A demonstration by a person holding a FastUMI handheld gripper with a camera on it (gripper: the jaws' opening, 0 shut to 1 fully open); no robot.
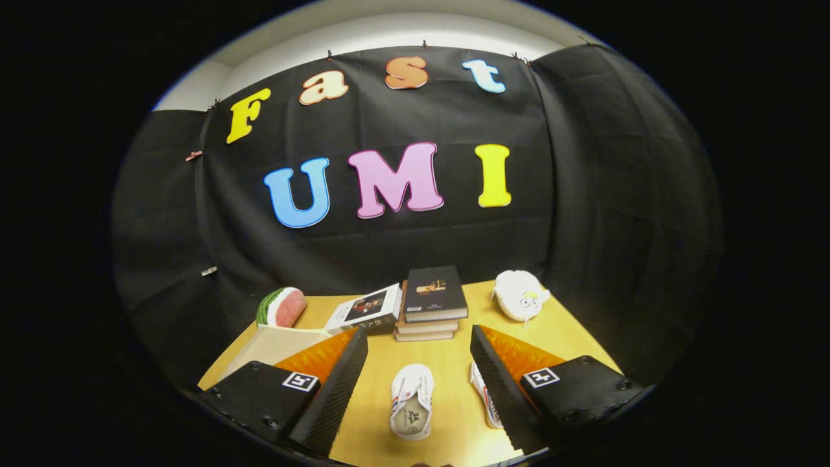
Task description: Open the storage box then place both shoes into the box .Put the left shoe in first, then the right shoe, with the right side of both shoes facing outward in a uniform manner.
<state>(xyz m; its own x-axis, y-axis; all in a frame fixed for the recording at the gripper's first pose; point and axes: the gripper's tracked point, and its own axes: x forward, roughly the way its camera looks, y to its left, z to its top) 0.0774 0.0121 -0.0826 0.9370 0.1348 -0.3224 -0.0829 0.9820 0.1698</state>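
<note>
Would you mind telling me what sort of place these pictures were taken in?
Likely a staged recording booth: black cloth wall behind a small wooden table set with props, a stack of books, a plush toy and shoes.

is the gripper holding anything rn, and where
Nothing is held: the gripper has its jaws wide apart, one white shoe lying untouched on the table between them.
</note>
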